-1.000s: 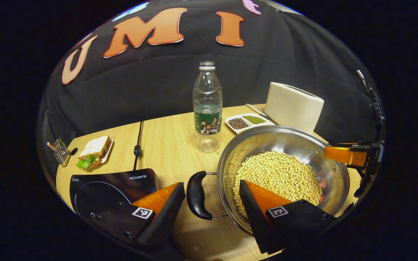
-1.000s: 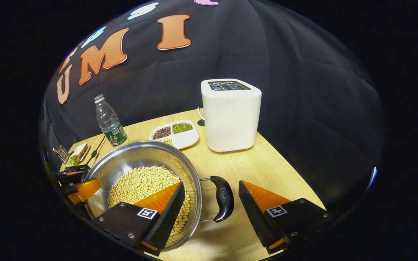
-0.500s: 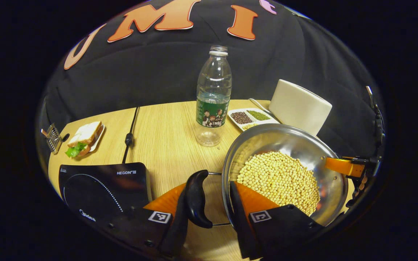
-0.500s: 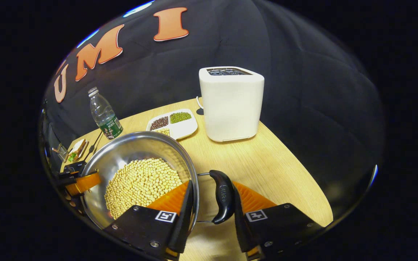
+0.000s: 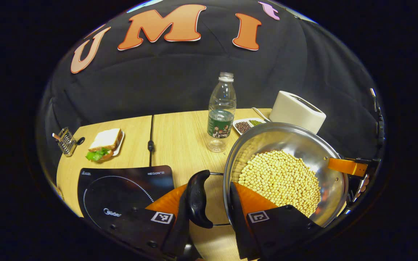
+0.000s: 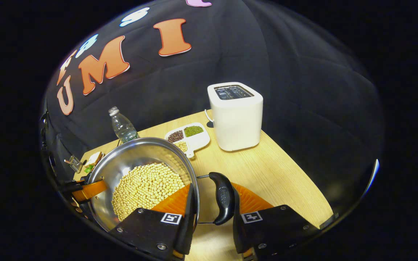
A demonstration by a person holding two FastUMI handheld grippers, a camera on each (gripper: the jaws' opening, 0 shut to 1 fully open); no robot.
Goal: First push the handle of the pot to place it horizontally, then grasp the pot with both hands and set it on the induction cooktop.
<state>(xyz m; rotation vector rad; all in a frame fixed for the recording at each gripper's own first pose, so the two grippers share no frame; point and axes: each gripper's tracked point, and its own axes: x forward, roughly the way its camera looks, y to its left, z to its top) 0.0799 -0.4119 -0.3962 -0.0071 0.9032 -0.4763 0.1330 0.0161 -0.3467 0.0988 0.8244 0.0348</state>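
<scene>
Left gripper view, left to right: a small wire rack (image 5: 65,140) at the table's (image 5: 180,134) far left edge, a sandwich on a plate (image 5: 104,144), and the induction cooktop (image 5: 122,188) at the near edge, its surface bare. A cable (image 5: 151,139) crosses the table beyond it, and a plastic bottle (image 5: 221,112) stands further right. The left gripper (image 5: 209,203) is closed on the pot's left handle (image 5: 197,198), one finger outside the black grip and the other inside the rim. The pot (image 5: 292,145), filled with soybeans (image 5: 279,179), is not on the cooktop; whether it rests on the table or is raised cannot be told. A divided dish (image 5: 247,124) and toaster (image 5: 298,110) stand behind it. Right gripper view: the right gripper (image 6: 212,210) is likewise clamped across the right handle (image 6: 223,197) and the pot rim.
</scene>
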